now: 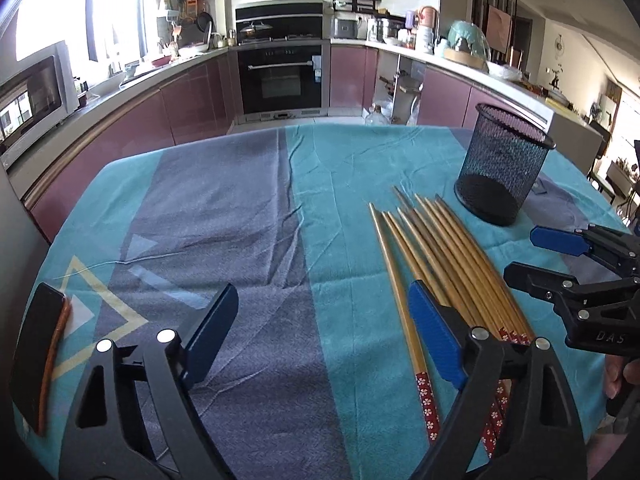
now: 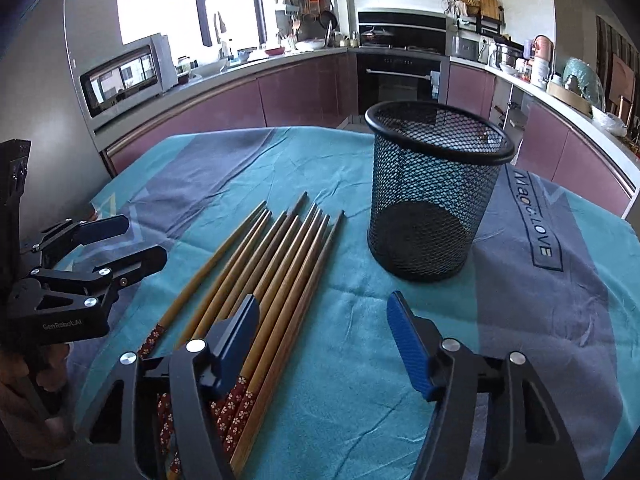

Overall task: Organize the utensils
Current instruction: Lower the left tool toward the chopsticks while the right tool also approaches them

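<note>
Several wooden chopsticks (image 1: 440, 252) with red flowered ends lie side by side on the blue tablecloth; they also show in the right wrist view (image 2: 280, 264). A black mesh cup (image 1: 502, 164) stands upright and empty beyond them, also seen in the right wrist view (image 2: 432, 188). My left gripper (image 1: 320, 304) is open and empty, its right finger over the chopsticks' near ends; it shows in the right wrist view (image 2: 136, 240) too. My right gripper (image 2: 324, 312) is open and empty, its left finger above the chopsticks; it appears in the left wrist view (image 1: 524, 252).
A dark phone with an orange edge (image 1: 38, 356) lies at the table's left edge. The tablecloth (image 1: 240, 220) is wrinkled. Kitchen counters, an oven (image 1: 284, 76) and a microwave (image 2: 124, 80) stand behind the table.
</note>
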The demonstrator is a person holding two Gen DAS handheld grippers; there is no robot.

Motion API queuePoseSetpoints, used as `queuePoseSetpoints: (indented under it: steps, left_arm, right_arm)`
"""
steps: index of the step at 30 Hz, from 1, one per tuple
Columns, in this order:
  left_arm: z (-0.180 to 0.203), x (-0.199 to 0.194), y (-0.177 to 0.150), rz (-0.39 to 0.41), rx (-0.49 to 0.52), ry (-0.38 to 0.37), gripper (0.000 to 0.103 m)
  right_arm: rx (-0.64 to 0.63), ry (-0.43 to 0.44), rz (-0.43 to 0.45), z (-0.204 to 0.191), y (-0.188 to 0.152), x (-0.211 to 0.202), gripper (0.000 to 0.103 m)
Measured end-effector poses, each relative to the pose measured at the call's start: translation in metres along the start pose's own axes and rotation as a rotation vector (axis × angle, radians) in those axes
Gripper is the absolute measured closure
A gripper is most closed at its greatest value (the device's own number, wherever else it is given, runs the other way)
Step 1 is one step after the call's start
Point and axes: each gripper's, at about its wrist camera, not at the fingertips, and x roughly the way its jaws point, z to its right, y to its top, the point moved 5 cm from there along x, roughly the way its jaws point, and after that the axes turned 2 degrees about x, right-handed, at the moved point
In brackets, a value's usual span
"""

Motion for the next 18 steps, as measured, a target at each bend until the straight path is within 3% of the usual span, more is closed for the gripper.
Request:
queuePoseSetpoints:
  steps: [1, 6, 10, 18]
  left_arm:
    - [0.002, 0.005, 0.0, -0.016, 0.001, -0.007, 0.026]
    - [0.011, 0.022, 0.003, -0.041, 0.019, -0.037, 0.03]
    - [0.022, 0.031, 0.004, -0.068, 0.047, -0.061, 0.038]
    - [0.04, 0.055, 0.007, -0.12, 0.098, -0.088, 0.042]
  right_arm:
    - [0.0, 0.0, -0.01, 0.0, 0.0, 0.001, 0.046]
    - [0.006, 0.009, -0.06, 0.003, 0.001, 0.012, 0.068]
    - [-0.001, 0.014, -0.077, 0.003, 0.002, 0.016, 0.07]
    - [-0.045, -0.003, -0.112, -0.002, 0.008, 0.029, 0.075]
